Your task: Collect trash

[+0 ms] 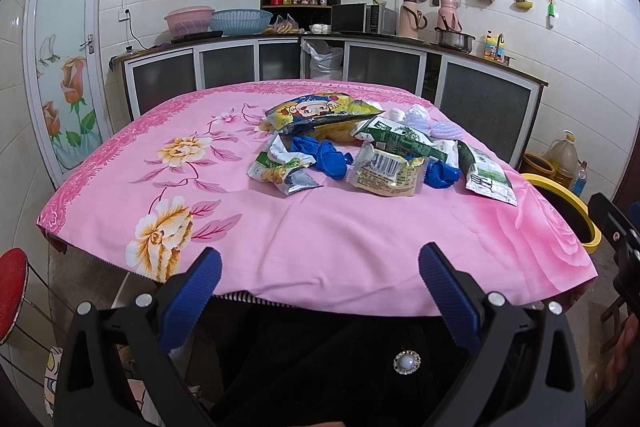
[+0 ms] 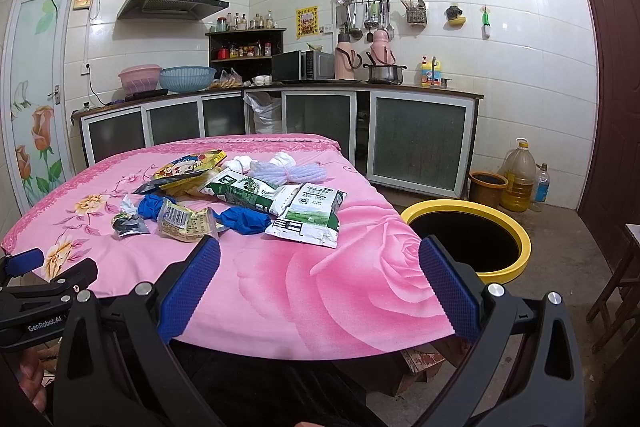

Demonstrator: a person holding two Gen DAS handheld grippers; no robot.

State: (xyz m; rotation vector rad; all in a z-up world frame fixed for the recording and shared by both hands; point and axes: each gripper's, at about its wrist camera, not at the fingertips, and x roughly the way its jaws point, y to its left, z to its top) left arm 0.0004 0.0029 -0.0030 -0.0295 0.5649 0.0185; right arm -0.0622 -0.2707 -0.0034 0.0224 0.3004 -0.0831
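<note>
Tablecloth [image 1: 224,227] edge: both grippers [image 1: 320,279] [image 2: 320,271] hover, fingers spread.

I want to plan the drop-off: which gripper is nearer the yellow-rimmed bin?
Right. The right gripper hangs over the table's bin-side corner, with the yellow-rimmed bin just ahead to its right. The left gripper sits further left, at the table's near edge.

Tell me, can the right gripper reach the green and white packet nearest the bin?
Probably yes. The right gripper is open and empty, and only bare cloth lies between it and the packet, which sits at the pile's near edge.
</note>
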